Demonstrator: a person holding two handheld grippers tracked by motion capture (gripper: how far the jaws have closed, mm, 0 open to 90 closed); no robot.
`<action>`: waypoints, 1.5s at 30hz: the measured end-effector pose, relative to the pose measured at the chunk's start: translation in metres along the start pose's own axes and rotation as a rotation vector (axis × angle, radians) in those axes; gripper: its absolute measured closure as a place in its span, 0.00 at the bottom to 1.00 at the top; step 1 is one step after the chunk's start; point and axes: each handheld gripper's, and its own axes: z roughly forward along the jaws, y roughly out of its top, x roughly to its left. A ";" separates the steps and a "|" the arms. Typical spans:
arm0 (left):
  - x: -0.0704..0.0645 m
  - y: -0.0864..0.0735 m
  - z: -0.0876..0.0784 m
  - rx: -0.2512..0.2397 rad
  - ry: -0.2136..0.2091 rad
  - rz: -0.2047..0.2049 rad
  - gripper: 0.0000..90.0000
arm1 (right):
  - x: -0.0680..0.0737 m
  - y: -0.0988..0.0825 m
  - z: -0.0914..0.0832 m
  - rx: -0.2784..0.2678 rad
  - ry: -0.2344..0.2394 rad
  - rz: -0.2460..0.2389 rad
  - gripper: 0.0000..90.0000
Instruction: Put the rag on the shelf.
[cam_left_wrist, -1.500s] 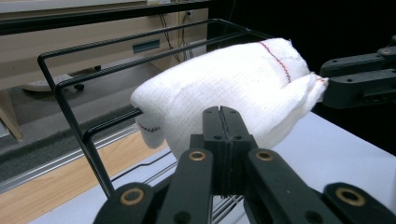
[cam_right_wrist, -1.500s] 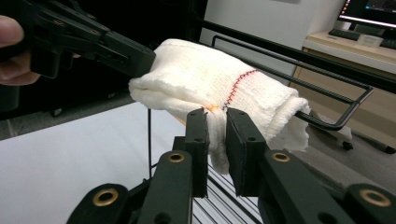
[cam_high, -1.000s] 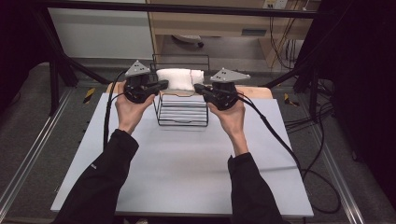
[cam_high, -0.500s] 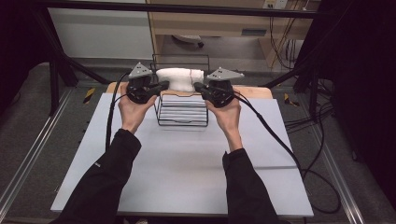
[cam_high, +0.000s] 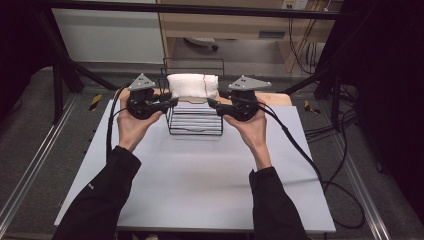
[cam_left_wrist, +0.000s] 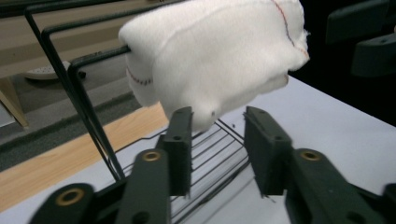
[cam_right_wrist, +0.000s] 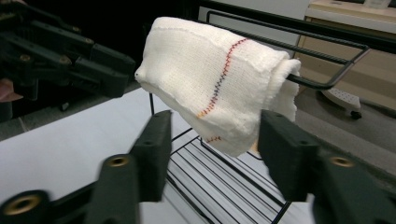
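A white folded cloth (cam_high: 192, 86) with a coloured stitched seam hangs over the top bar of a black wire rack (cam_high: 195, 122). My left gripper (cam_high: 172, 101) is at its left end and my right gripper (cam_high: 212, 102) at its right end. Both have just been opening. In the left gripper view the cloth (cam_left_wrist: 215, 56) dangles a corner just above my left gripper (cam_left_wrist: 217, 116), whose pads stand clear of it. In the right gripper view the cloth (cam_right_wrist: 215, 74) droops between the parted jaws of my right gripper (cam_right_wrist: 217, 123), untouched.
The rack stands at the far middle of a white table (cam_high: 200, 170), with a wooden strip (cam_high: 280, 98) behind it. Cables (cam_high: 300, 150) trail from the grippers across the right side. Dark stands and a pale cabinet lie beyond the table.
Both grippers were shut on the cloth's ends; their jaws now stand apart and the cloth rests on the rack's bar. The hands have hardly moved.
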 end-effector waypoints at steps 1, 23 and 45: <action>0.000 -0.003 -0.001 0.004 -0.002 0.000 0.64 | -0.001 -0.002 -0.002 -0.005 0.002 0.008 0.46; 0.002 -0.095 -0.022 0.079 -0.019 -0.018 0.12 | -0.024 -0.078 -0.042 0.101 -0.025 0.122 0.02; 0.004 -0.179 -0.053 0.150 -0.004 -0.021 0.09 | -0.025 -0.182 -0.073 0.193 0.048 0.225 0.01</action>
